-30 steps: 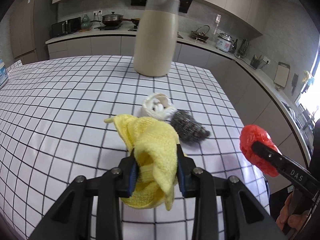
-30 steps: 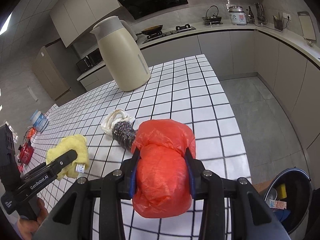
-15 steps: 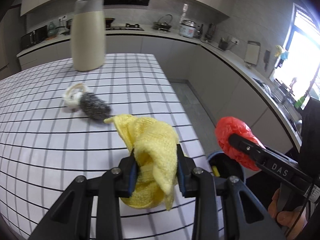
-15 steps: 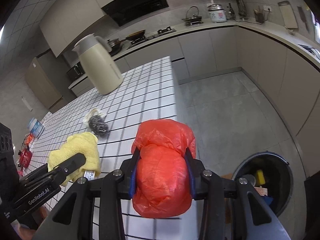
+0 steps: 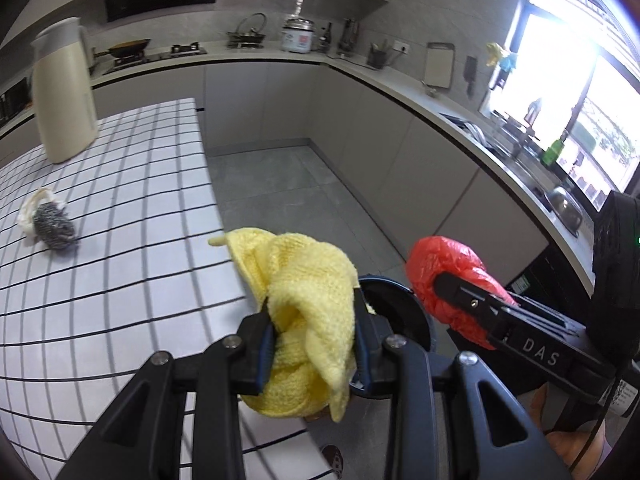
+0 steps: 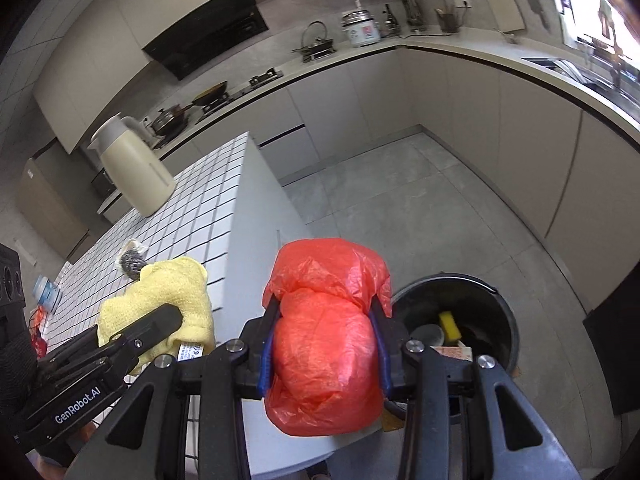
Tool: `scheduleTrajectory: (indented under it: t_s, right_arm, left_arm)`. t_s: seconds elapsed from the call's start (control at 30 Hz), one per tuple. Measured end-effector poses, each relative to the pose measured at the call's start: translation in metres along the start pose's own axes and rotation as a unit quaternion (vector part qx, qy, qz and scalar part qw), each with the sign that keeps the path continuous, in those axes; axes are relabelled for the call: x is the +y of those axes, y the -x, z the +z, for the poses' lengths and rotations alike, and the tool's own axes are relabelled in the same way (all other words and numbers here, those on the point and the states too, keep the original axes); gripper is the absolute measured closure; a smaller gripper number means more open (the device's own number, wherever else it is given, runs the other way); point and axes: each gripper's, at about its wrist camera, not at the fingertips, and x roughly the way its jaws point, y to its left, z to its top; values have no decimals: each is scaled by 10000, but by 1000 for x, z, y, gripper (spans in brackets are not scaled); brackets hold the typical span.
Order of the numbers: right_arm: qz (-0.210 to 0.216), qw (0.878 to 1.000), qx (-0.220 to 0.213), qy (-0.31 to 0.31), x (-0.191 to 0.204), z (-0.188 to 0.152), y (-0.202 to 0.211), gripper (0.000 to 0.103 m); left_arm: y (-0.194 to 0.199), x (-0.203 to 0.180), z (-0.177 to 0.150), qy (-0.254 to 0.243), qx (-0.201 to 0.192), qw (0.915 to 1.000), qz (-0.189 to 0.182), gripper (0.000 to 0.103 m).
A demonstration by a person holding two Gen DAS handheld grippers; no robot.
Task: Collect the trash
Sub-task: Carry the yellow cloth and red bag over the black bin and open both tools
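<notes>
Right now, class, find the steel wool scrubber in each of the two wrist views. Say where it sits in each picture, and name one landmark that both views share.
Left wrist view: the steel wool scrubber lies at the far left, on the tiled table.
Right wrist view: the scrubber shows left of centre, just behind the yellow cloth.
Shared landmark: the cream jug, standing farther back on the same table.

Lighting: daylight from my window [image 5: 568, 92], blown out to white glare. Table [image 5: 120, 264] grid lines smeared by motion blur. Fisheye bends the counter [image 6: 500, 56]; frame corners vignette black. Shadows soft.
</notes>
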Motion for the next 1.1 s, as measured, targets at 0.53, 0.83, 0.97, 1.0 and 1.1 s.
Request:
scheduleTrajectory:
  t_s: [0.53, 0.83, 0.97, 1.0, 1.1]
  right_arm:
    - [-545, 9964, 104, -636, -81, -21, 22, 62]
    - [-510, 9938, 370, -911, -117, -28, 2, 62]
    - [-470, 9931, 515, -947, -132, -26, -14, 62]
    - [-461, 9930, 542, -943, -132, -25, -19, 61]
    - [-403, 9930, 661, -889, -140, -24, -33, 61]
  left_arm:
    - [-47, -61, -12, -435, 533, 9968, -402, 69]
    - [-81, -79, -23, -435, 891, 9946, -297, 69]
    - [-96, -84, -29, -360, 1000, 9942, -187, 69]
    - [-101, -86, -31, -343, 1031, 9940, -145, 69]
    - [-112, -89, -35, -285, 1117, 9933, -67, 68]
